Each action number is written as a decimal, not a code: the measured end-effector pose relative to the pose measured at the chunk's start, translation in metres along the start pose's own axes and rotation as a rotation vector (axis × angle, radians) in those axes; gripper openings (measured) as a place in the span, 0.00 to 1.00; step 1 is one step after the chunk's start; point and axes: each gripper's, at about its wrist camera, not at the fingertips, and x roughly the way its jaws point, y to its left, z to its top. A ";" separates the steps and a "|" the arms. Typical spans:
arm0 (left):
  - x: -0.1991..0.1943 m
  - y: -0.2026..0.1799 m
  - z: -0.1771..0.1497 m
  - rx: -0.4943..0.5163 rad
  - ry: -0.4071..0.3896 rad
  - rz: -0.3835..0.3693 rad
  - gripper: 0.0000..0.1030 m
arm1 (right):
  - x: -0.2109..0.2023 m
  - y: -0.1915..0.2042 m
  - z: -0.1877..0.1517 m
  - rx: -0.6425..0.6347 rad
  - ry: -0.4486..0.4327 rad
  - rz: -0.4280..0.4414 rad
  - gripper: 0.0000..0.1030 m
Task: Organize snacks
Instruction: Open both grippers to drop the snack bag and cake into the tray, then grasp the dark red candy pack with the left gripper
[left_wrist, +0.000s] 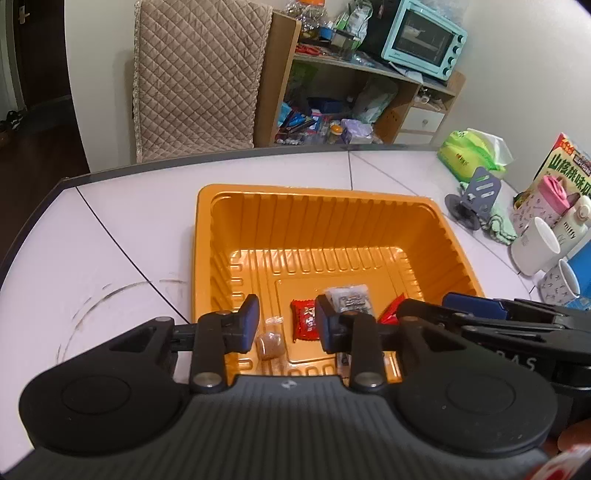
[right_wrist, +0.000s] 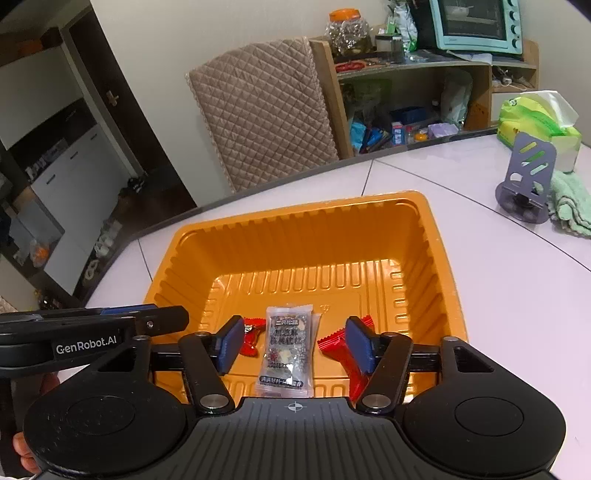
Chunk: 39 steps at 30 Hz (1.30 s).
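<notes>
Black ribbed gripper (right_wrist: 293, 347), blue pads (right_wrist: 227, 343), "GenRobot.AI" lettering.

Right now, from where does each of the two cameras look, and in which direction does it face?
Left wrist: sits on the left gripper, facing forward and down into the orange tray; its open jaws show, with the right gripper entering at right.
Right wrist: sits on the right gripper, facing down into the same orange tray; its open jaws show, the left gripper at left, a thumb at lower left.
Shared: the tray, the clear snack packet, shelf and blue oven.
</notes>
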 end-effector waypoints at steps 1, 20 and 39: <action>-0.002 0.000 0.000 0.002 -0.003 0.001 0.28 | -0.003 0.000 0.000 0.003 -0.003 0.001 0.61; -0.078 0.016 -0.037 -0.031 -0.039 0.017 0.46 | -0.089 -0.010 -0.042 0.059 -0.066 0.032 0.66; -0.150 0.006 -0.129 -0.022 0.023 0.004 0.54 | -0.171 -0.017 -0.127 0.110 -0.043 -0.008 0.66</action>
